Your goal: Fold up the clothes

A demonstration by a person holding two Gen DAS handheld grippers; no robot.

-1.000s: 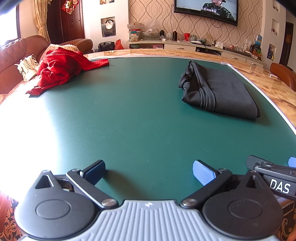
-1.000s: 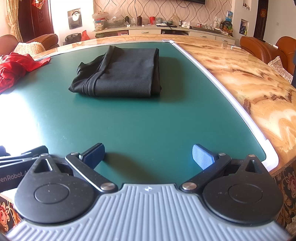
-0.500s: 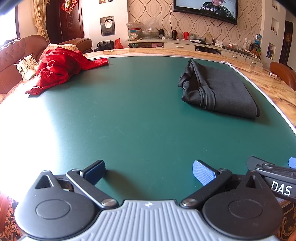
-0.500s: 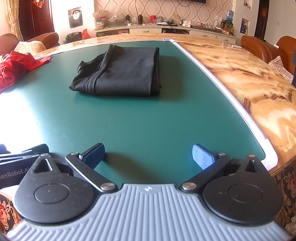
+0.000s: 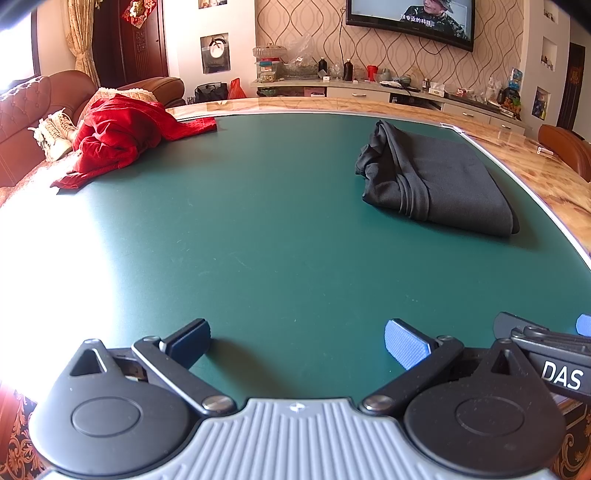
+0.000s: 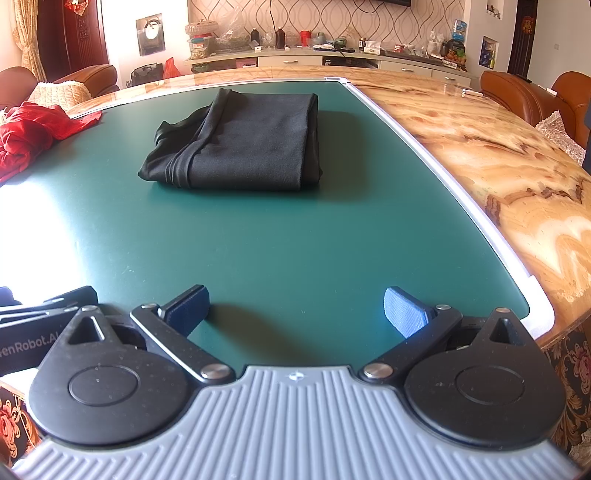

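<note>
A folded black garment lies on the green table mat at the far right; in the right wrist view it lies straight ahead. A crumpled red garment lies at the far left edge, also seen in the right wrist view. My left gripper is open and empty above the near edge of the mat. My right gripper is open and empty beside it, far short of the black garment. Part of the right gripper shows in the left wrist view.
A marble-patterned tabletop borders the mat on the right and far side. Brown sofas stand at the left, chairs at the right. A cabinet with bottles and a TV are behind.
Both grippers have drifted very slightly; the views have shifted by a few pixels. The garments have not moved and both grippers stay open.
</note>
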